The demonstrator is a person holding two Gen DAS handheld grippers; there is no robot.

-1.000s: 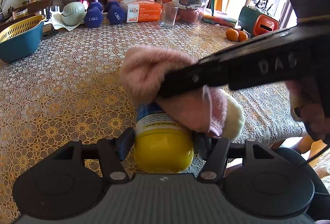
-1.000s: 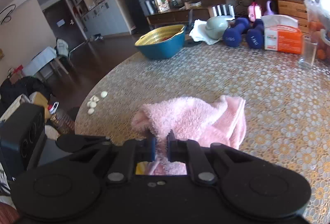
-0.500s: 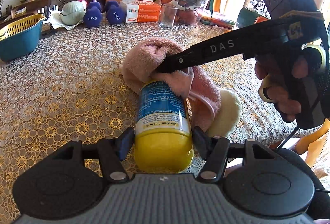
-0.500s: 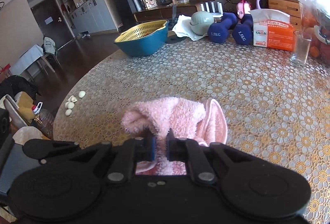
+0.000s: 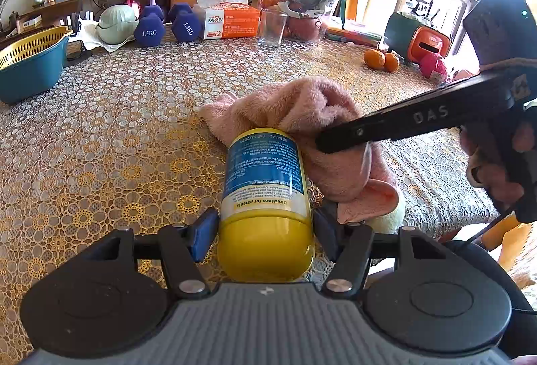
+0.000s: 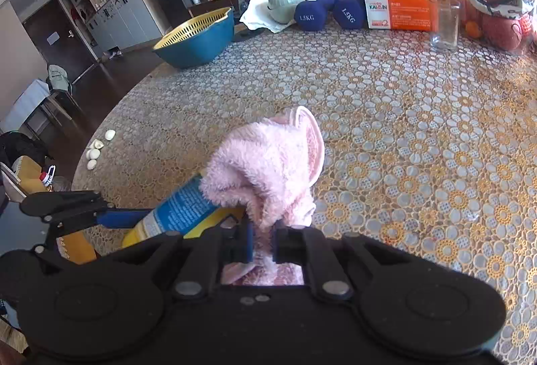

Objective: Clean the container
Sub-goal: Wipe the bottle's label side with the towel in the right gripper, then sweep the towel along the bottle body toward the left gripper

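Observation:
My left gripper (image 5: 265, 232) is shut on the yellow cap end of a container (image 5: 265, 183), a bottle with a blue label that lies pointing away from me just above the table. A fluffy pink cloth (image 5: 312, 120) drapes over the bottle's far end and right side. My right gripper (image 6: 261, 242) is shut on that pink cloth (image 6: 268, 163); it comes in from the right in the left wrist view as a long black finger (image 5: 402, 123). In the right wrist view the container (image 6: 178, 212) slants out from under the cloth at the left.
A lace-patterned tablecloth (image 5: 100, 136) covers the round table. At its far side stand a blue-and-yellow basket (image 5: 30, 62), two blue dumbbells (image 5: 164, 26), a tissue box (image 5: 228, 17), a glass (image 5: 272, 27) and oranges (image 5: 381, 59). A person's hand (image 5: 496, 160) holds the right gripper.
The right gripper has drawn the pink cloth from on top of the bottle near the cap out towards its far end and right side, baring the blue label. The left gripper has held the bottle still.

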